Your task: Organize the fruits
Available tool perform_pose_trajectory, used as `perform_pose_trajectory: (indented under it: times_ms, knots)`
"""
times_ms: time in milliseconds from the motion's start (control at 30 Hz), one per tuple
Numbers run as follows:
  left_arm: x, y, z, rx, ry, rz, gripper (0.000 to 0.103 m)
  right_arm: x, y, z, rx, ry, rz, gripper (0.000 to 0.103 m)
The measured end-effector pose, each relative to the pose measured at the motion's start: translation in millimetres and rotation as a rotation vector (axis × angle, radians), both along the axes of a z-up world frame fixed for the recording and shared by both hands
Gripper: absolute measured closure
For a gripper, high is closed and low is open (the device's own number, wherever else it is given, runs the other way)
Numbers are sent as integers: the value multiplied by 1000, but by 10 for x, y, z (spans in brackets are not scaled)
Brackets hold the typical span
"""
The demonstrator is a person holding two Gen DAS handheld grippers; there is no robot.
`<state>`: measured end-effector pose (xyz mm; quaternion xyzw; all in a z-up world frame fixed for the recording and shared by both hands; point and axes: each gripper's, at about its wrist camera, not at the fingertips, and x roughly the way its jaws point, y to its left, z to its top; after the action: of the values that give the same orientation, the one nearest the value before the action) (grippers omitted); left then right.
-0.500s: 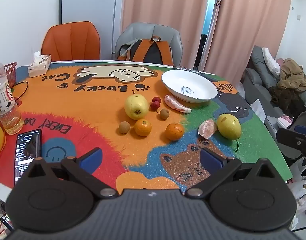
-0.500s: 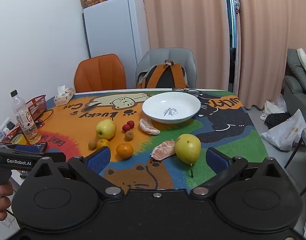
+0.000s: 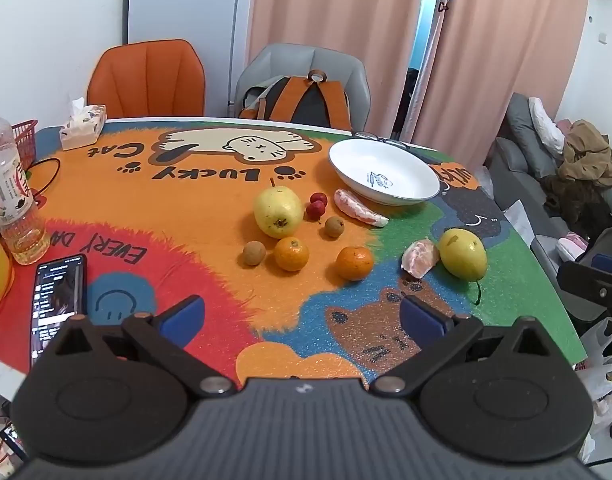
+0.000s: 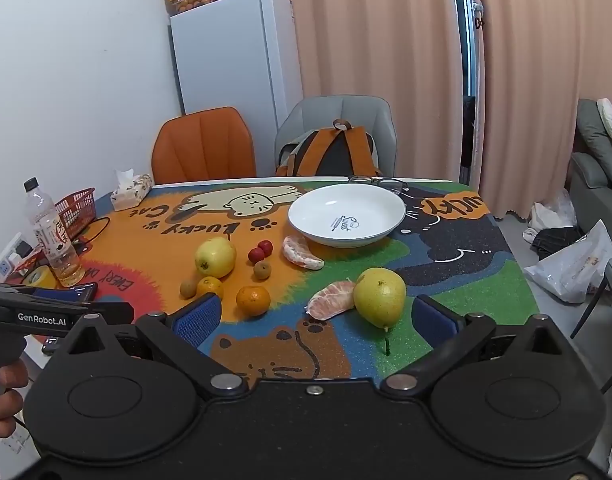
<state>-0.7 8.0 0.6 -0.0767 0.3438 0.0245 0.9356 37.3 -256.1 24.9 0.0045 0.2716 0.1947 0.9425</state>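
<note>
Here, 2 yellow pears [image 4: 379, 294], 2 oranges [image 4: 253, 300] and peeled segments [image 4: 331, 299] are seen loose on the bench [image 4: 458, 296], both the left gripper [image 3: 302, 316] and right gripper [image 4: 314, 320] being spread wide, nothing grasped.

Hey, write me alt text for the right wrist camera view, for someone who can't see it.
An open right gripper hovers over a colourful cat-print table where loose fruit lies in front of an empty white plate. Nearest are a yellow pear touching a peeled citrus piece, with two small oranges, another pear and small red fruits farther left.
</note>
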Motion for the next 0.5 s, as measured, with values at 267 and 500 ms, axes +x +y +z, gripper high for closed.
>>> perform_pose_trajectory:
  times_ms: [267, 500]
  knots:
    - [14, 19, -23, -5, 0, 10, 0, 5, 0, 17, -2, 2, -3, 0]
    - [5, 5, -19, -4, -2, 12, 0, 1, 10, 23, -5, 2, -3, 0]
